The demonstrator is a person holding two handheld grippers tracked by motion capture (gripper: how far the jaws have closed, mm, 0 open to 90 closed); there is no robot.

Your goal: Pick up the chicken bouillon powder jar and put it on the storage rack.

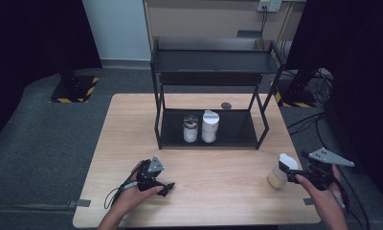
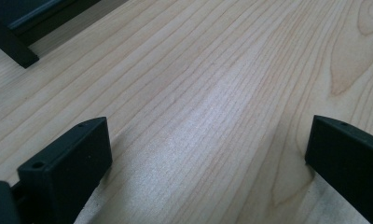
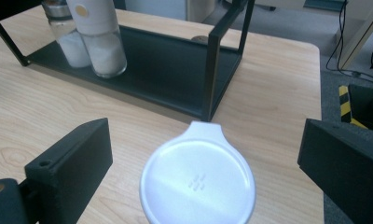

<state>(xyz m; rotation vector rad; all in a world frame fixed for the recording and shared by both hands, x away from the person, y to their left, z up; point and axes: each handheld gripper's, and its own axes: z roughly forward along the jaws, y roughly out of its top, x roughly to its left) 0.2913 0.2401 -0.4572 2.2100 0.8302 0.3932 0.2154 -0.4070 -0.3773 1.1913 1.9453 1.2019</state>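
Note:
A jar with a white lid and pale yellow contents stands near the table's right front edge. My right gripper is open, with a jaw on either side of the jar. In the right gripper view the white lid sits low between the wide-apart jaws of the right gripper, and neither jaw touches it. My left gripper rests low over bare wood at the front left. Its jaws are spread in the left gripper view, where the left gripper is open with nothing between them.
A black two-tier rack stands mid-table. On its lower shelf are a grey-lidded jar and a taller white-lidded jar, both with white contents. A small dark disc lies behind the rack. The rack's foot is near my left gripper.

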